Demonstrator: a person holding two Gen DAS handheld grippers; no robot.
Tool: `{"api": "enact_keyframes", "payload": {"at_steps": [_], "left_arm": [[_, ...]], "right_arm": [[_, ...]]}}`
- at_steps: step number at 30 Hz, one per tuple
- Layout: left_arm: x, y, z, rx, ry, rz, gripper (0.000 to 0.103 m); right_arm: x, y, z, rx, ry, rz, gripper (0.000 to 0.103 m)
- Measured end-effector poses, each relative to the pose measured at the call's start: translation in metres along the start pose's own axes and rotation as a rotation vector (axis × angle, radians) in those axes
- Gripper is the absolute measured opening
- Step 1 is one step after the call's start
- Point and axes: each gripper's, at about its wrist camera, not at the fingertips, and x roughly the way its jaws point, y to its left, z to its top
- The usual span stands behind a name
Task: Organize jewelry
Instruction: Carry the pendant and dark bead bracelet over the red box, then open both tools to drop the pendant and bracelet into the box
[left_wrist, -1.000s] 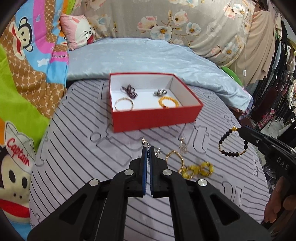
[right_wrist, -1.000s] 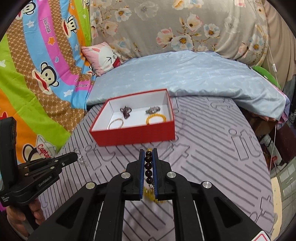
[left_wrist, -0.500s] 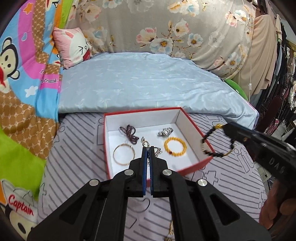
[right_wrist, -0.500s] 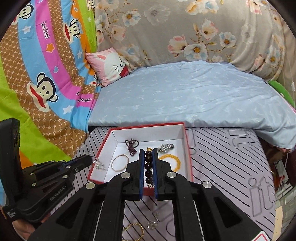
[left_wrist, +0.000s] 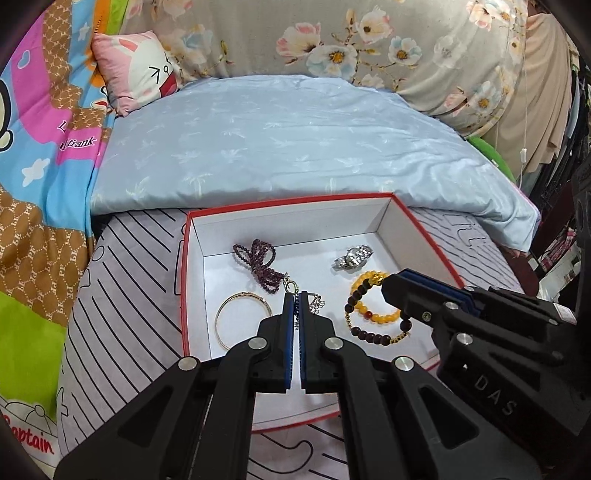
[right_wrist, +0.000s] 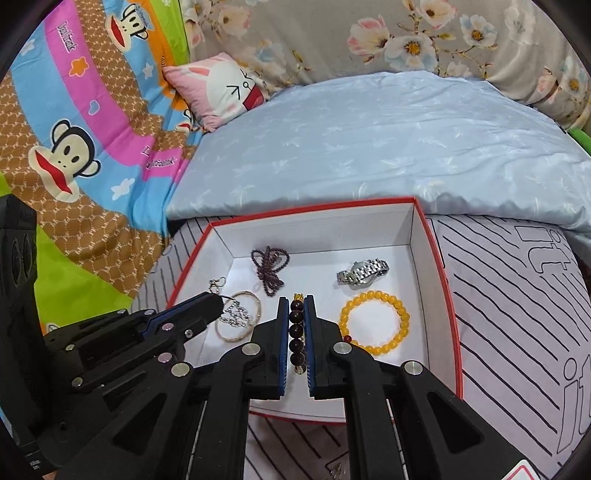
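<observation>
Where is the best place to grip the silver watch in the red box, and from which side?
Probably from above, across the middle of the silver watch. It lies flat near the red box back right corner, clear of the yellow bead bracelet, and its band is narrow enough to pinch.

a home bedroom. a bed (left_wrist: 110, 295) with a grey line-patterned sheet fills the lower frame, a pale blue quilt (left_wrist: 295, 147) folded across its middle. a floral blanket (left_wrist: 369, 44) hangs along the top, a cartoon-monkey blanket (right_wrist: 74, 147) covers the left, and a pink rabbit pillow (right_wrist: 221, 88) sits at upper left. hanging clothes (left_wrist: 546, 92) crowd the right edge.
</observation>
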Motion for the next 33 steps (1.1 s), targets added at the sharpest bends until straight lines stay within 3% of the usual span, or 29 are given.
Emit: {"api": "enact_keyframes", "payload": {"at_steps": [7,10,11,13,14,33], "left_arm": [[0.019,0.004,-0.002,-0.001,0.030,0.014,0.003],[0.021,0.002,-0.002,0.009,0.027,0.027,0.004],[0.022,0.002,-0.002,0.011,0.026,0.041,0.008],[0.021,0.003,-0.002,0.009,0.023,0.066,0.037],[0.019,0.005,-0.002,0.004,0.015,0.076,0.039],[-0.014,-0.006,-0.006,0.022,-0.025,0.095,0.040]], "right_arm": [[0.016,-0.014,-0.002,0.021,0.033,-0.010,0.008],[0.015,-0.014,-0.002,0.009,0.020,-0.039,0.018],[0.014,-0.014,-0.002,0.008,0.011,-0.051,0.026],[0.010,-0.015,-0.002,0.009,-0.004,-0.066,0.036],[0.008,-0.015,-0.002,0.008,-0.011,-0.074,0.038],[-0.040,-0.006,-0.012,-0.015,-0.078,-0.105,0.043]]}}
